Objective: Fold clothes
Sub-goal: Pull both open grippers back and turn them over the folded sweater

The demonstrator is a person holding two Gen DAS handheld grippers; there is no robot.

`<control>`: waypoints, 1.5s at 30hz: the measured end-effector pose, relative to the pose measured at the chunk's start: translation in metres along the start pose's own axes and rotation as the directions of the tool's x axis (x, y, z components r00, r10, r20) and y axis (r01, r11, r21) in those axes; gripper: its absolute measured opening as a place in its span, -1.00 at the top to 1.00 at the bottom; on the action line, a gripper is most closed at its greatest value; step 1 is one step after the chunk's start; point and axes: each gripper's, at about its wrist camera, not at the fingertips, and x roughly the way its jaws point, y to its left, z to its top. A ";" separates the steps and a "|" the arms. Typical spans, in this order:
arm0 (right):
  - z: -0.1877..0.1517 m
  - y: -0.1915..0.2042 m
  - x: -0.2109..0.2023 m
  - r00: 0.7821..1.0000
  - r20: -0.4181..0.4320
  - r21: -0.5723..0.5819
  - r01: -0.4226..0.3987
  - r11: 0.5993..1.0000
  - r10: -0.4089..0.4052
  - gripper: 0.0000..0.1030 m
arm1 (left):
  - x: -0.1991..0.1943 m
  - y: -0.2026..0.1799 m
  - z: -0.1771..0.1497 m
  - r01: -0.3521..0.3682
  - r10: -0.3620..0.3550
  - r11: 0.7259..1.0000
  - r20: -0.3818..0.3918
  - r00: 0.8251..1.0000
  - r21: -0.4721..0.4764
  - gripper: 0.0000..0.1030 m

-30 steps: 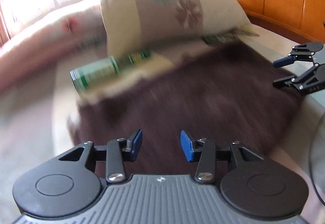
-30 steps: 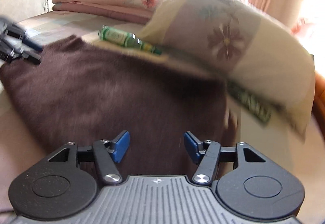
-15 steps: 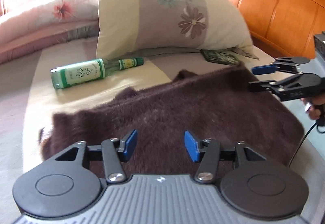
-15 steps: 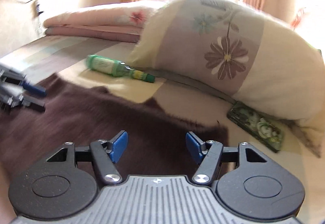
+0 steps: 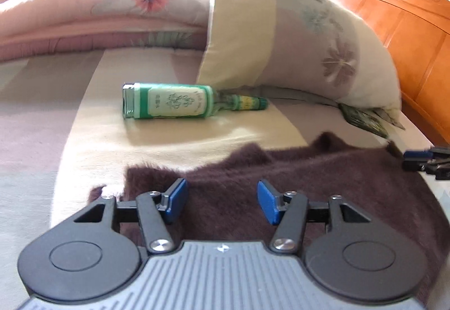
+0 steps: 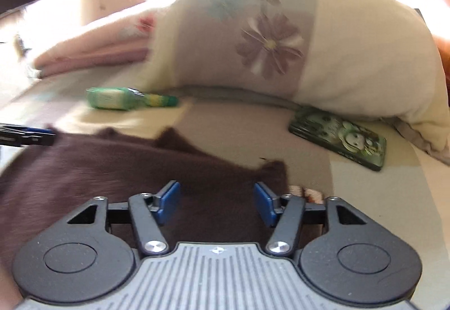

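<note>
Lying flat across the lower half of both views, the dark brown fuzzy garment [image 5: 295, 177] covers a striped beige and mauve bedsheet [image 5: 50, 124]. Above it the left gripper [image 5: 222, 201] hangs with its jaws opening and nothing pinched between the blue pads [image 5: 175, 200]. In the other view the right gripper [image 6: 216, 204] stands apart too, empty, over the garment's right corner. A green glass bottle [image 5: 174, 101] lies on its side at centre, just beside a floral cream pillow [image 5: 295, 37]. A green patterned phone case [image 6: 340, 138] rests at right, under the pillow's edge.
</note>
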 end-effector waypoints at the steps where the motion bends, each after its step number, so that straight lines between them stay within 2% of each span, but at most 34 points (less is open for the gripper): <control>1: -0.005 0.006 -0.011 1.000 0.000 -0.016 -0.027 1.000 0.027 -0.34 | -0.010 -0.004 -0.005 0.030 -0.030 0.999 0.000 1.000 0.018 -0.12; 2: -0.011 0.012 -0.020 0.999 -0.008 -0.038 -0.054 0.998 0.053 -0.39 | -0.019 -0.008 -0.010 0.060 -0.060 0.998 -0.001 0.998 0.036 -0.16; 4: -0.029 0.016 -0.030 0.998 -0.034 -0.054 -0.055 0.997 0.053 -0.49 | -0.036 -0.013 -0.026 0.092 -0.091 0.994 -0.017 0.996 0.058 -0.24; 7: -0.058 0.012 -0.040 0.997 -0.069 -0.021 -0.038 0.999 0.037 -0.56 | -0.053 -0.004 -0.056 0.139 -0.139 0.990 -0.051 0.989 0.002 -0.40; 9: -0.071 0.004 -0.053 0.998 -0.043 0.032 -0.037 0.999 0.038 -0.62 | -0.059 0.009 -0.077 0.137 -0.143 0.987 -0.068 0.987 -0.086 -0.39; 12: -0.075 -0.002 -0.071 0.998 -0.055 0.113 0.012 0.993 -0.006 -0.64 | -0.086 0.014 -0.086 0.133 -0.136 0.982 -0.012 0.991 -0.137 -0.39; 14: -0.076 0.002 -0.089 0.999 -0.010 0.143 -0.036 0.989 0.038 -0.64 | -0.103 0.010 -0.082 0.122 -0.122 0.978 0.006 0.992 -0.168 -0.40; 16: -0.075 0.013 -0.095 0.998 0.002 0.130 -0.070 0.989 0.071 -0.65 | -0.114 0.002 -0.082 0.135 -0.134 0.980 0.016 0.991 -0.146 -0.41; 20: -0.079 0.033 -0.095 0.994 -0.011 0.113 -0.108 0.988 0.110 -0.68 | -0.113 -0.014 -0.096 0.157 -0.165 0.975 -0.037 0.986 -0.157 -0.41; 23: -0.090 0.033 -0.084 0.993 -0.063 0.144 -0.093 0.985 0.103 -0.68 | -0.104 -0.015 -0.112 0.111 -0.133 0.974 -0.101 0.986 -0.199 -0.41; 26: -0.097 0.031 -0.088 0.992 -0.082 0.164 -0.086 0.983 0.100 -0.68 | -0.116 -0.013 -0.119 0.099 -0.122 0.969 -0.088 0.989 -0.228 -0.41; 28: -0.096 0.039 -0.103 0.995 -0.075 0.113 -0.057 0.992 0.066 -0.69 | -0.131 -0.020 -0.117 0.070 -0.086 0.982 -0.085 0.993 -0.177 -0.42; 30: -0.097 0.051 -0.115 0.997 -0.068 0.035 -0.024 0.999 0.026 -0.73 | -0.144 -0.033 -0.116 0.019 -0.024 0.998 -0.087 0.996 -0.065 -0.49; 32: -0.101 0.065 -0.123 0.998 -0.060 -0.063 0.018 0.998 -0.022 -0.74 | -0.150 -0.053 -0.118 -0.052 0.058 0.995 -0.077 0.995 0.082 -0.53; 33: -0.103 0.074 -0.124 0.997 -0.053 -0.120 0.047 0.992 -0.054 -0.74 | -0.152 -0.063 -0.119 -0.087 0.098 0.984 -0.067 0.993 0.155 -0.53; 35: -0.106 0.090 -0.126 0.993 -0.038 -0.224 0.102 0.969 -0.113 -0.74 | -0.149 -0.087 -0.127 -0.165 0.186 0.932 -0.033 0.982 0.322 -0.55; 36: -0.108 0.096 -0.124 0.989 -0.034 -0.269 0.129 0.954 -0.144 -0.74 | -0.148 -0.099 -0.132 -0.204 0.227 0.893 -0.010 0.974 0.402 -0.55; 37: -0.110 0.102 -0.121 0.984 -0.029 -0.318 0.158 0.935 -0.176 -0.74 | -0.143 -0.111 -0.138 -0.247 0.273 0.839 0.019 0.962 0.484 -0.55; 39: -0.117 0.112 -0.112 0.968 -0.016 -0.418 0.220 0.881 -0.249 -0.74 | -0.130 -0.132 -0.153 -0.313 0.345 0.699 0.079 0.935 0.643 -0.55; 42: -0.130 0.123 -0.099 0.937 0.019 -0.569 0.296 0.767 -0.348 -0.74 | -0.111 -0.149 -0.176 -0.377 0.410 0.481 0.177 0.895 0.791 -0.55; 45: -0.146 0.132 -0.083 0.906 0.078 -0.706 0.345 0.619 -0.416 -0.74 | -0.094 -0.152 -0.192 -0.391 0.436 0.336 0.226 0.871 0.857 -0.56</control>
